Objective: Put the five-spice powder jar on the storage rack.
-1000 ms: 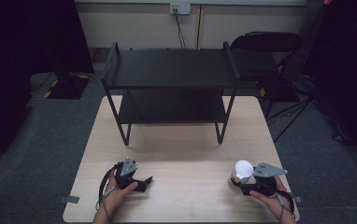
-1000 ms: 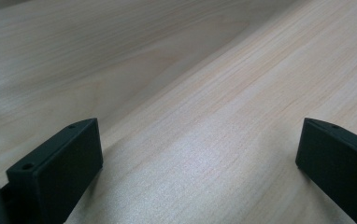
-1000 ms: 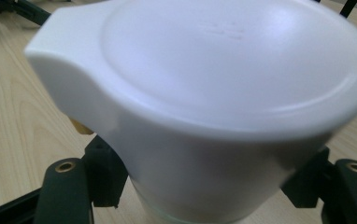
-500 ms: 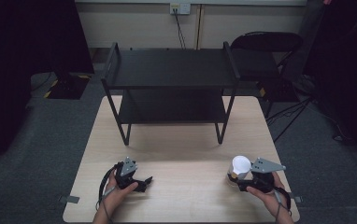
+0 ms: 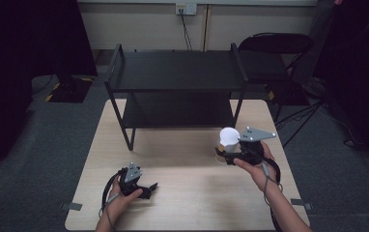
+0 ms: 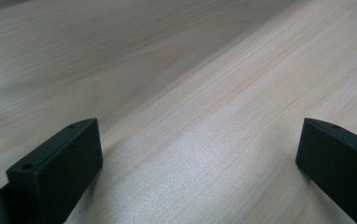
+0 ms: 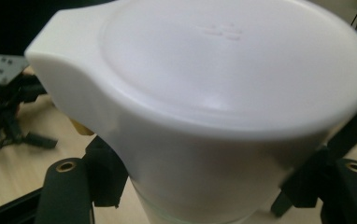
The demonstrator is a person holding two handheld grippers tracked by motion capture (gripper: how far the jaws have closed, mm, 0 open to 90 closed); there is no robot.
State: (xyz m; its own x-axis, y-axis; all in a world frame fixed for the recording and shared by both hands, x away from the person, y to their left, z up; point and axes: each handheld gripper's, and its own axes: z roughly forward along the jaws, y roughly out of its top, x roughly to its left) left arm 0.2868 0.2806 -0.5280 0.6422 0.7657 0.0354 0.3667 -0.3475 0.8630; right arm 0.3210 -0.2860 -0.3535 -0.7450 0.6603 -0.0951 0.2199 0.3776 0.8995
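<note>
White-lidded cup [image 5: 229, 137] sits in the right gripper [image 5: 225, 155], carried above the tabletop [image 5: 187, 159] toward its right edge, just in front of the black two-tier shelf [image 5: 177, 72], as the high view has it. There too, the left gripper [image 5: 146, 188] rests low near the tabletop's front left corner, apart from everything else.

In the left gripper view the two black jaws stand wide apart with nothing between them, just bare wood grain beneath.

In the right gripper view the jaws press on either side of the cup's body [image 7: 200, 186] below the broad white lid [image 7: 214, 65], which has a small tab at one side. The cup looks light, rigid and smooth, so likely slippery; I'd judge the body under the lid the sound place to hold, since a grip on the lid alone might pull it off
</note>
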